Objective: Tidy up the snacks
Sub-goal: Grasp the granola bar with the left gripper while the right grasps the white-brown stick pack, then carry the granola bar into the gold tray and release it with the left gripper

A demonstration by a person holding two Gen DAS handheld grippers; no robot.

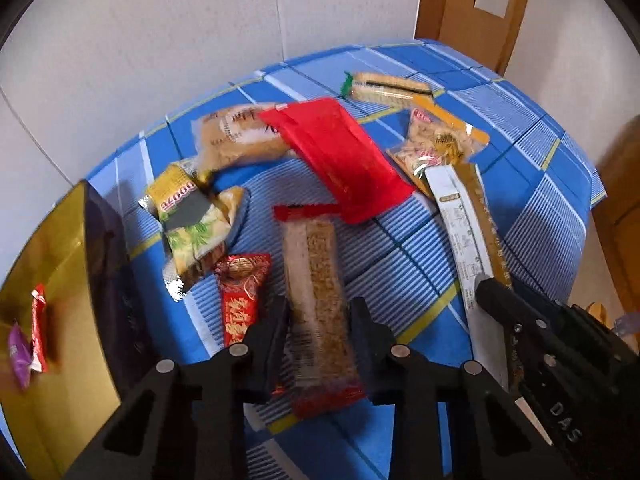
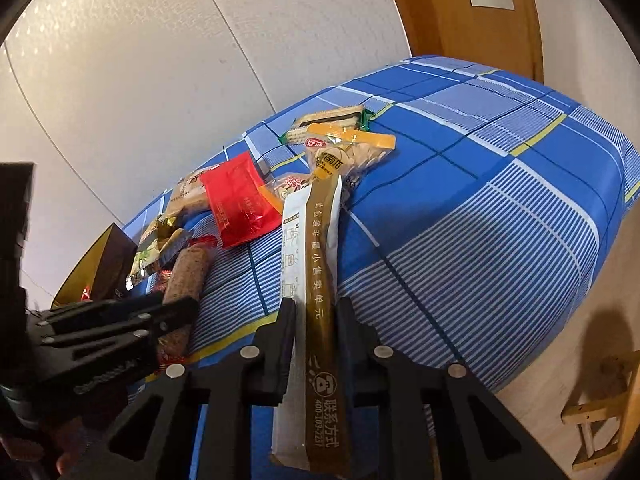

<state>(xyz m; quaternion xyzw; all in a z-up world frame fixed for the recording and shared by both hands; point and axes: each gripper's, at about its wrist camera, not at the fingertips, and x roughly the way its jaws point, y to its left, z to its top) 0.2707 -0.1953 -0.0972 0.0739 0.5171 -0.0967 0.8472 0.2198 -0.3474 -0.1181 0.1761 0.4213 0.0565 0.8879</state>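
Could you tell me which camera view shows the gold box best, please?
The left wrist view: the gold box stands open at the left edge, its gold inside visible with two small packets in it. The right wrist view shows only its dark corner and a sliver of gold, partly behind the left gripper.

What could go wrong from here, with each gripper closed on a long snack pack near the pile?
1. The left gripper holds the cereal bar near its lower end, so the long free end may sag or swing into the red packet.
2. The right gripper pinches the long white-and-gold pack, whose far tip lies against the peanut bag; lifting may drag that bag.
3. The grippers sit close together and could collide when moving toward the gold box.
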